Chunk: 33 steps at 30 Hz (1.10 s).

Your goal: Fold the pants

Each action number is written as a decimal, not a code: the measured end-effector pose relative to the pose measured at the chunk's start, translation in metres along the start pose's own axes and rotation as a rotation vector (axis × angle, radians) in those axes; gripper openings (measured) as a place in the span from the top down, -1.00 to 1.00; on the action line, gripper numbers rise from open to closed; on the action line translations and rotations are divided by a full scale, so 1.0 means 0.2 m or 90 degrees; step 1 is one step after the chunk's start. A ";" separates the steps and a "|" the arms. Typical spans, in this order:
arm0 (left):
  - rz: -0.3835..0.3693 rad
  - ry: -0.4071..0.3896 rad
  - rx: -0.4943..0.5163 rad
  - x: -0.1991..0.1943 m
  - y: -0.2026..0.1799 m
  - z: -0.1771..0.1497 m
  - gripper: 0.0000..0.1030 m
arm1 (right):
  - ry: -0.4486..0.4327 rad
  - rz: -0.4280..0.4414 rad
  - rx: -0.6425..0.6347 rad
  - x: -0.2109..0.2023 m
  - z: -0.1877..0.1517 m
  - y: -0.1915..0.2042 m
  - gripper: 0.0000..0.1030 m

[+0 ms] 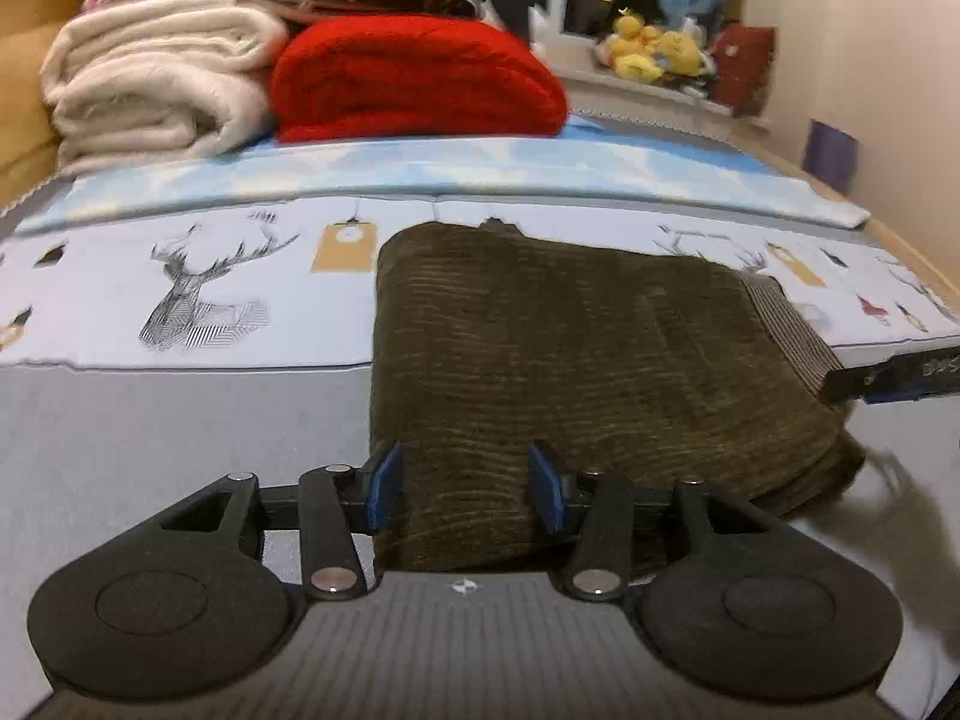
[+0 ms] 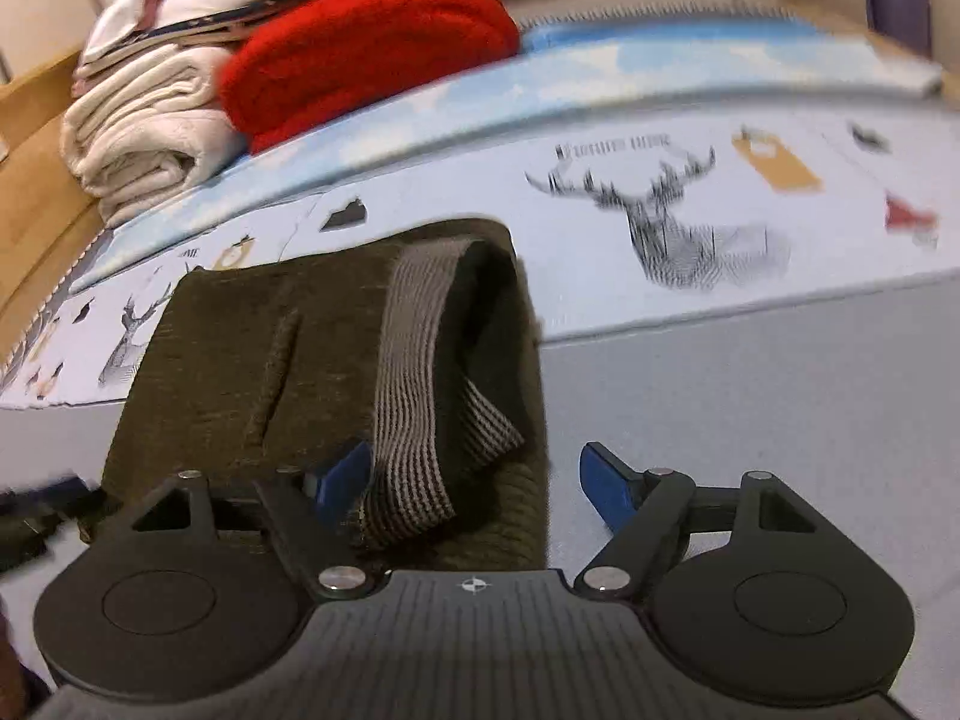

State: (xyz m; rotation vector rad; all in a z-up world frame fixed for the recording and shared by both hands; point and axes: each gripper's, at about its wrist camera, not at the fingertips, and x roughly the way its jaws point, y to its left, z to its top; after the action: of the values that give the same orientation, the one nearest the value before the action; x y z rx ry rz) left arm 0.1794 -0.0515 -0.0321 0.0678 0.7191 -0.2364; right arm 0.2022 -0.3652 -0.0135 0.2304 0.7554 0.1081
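Observation:
Olive-brown corduroy pants (image 1: 570, 348) lie folded into a thick rectangle on the bed, across the edge between the deer-print sheet (image 1: 198, 294) and the grey cover (image 1: 180, 420). My left gripper (image 1: 465, 486) hovers over their near edge, blue pads apart and pressing on nothing. In the right wrist view the pants (image 2: 252, 348) show their grey striped waistband (image 2: 420, 324), curled open on top at the right end. My right gripper (image 2: 474, 486) stands wide open around that end; the left pad is over the fabric and the right pad is over bare grey cover.
At the back of the bed are a folded cream blanket (image 1: 162, 78), a red blanket (image 1: 414, 78) and white linens on top. A light blue sheet (image 1: 480, 162) runs in front of them. Yellow plush toys (image 1: 654, 48) sit on the sill. A wall closes the right side.

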 end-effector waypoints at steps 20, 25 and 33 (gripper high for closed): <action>0.047 -0.064 -0.022 -0.68 -0.25 -0.11 -0.80 | -0.181 -0.073 -0.068 -0.79 -0.28 0.35 -0.78; 0.031 0.012 -0.013 -0.63 -0.29 -0.16 -0.99 | -0.167 -0.103 -0.132 -0.77 -0.39 0.45 -0.79; 0.058 0.039 -0.062 -0.56 -0.24 -0.16 -0.99 | -0.123 -0.119 -0.132 -0.68 -0.41 0.52 -0.79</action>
State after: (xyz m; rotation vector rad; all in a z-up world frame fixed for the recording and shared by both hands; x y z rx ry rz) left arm 0.0657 -0.0718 0.0176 0.0146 0.7851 -0.1121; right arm 0.0448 -0.2756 0.0449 -0.0282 0.5655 -0.0140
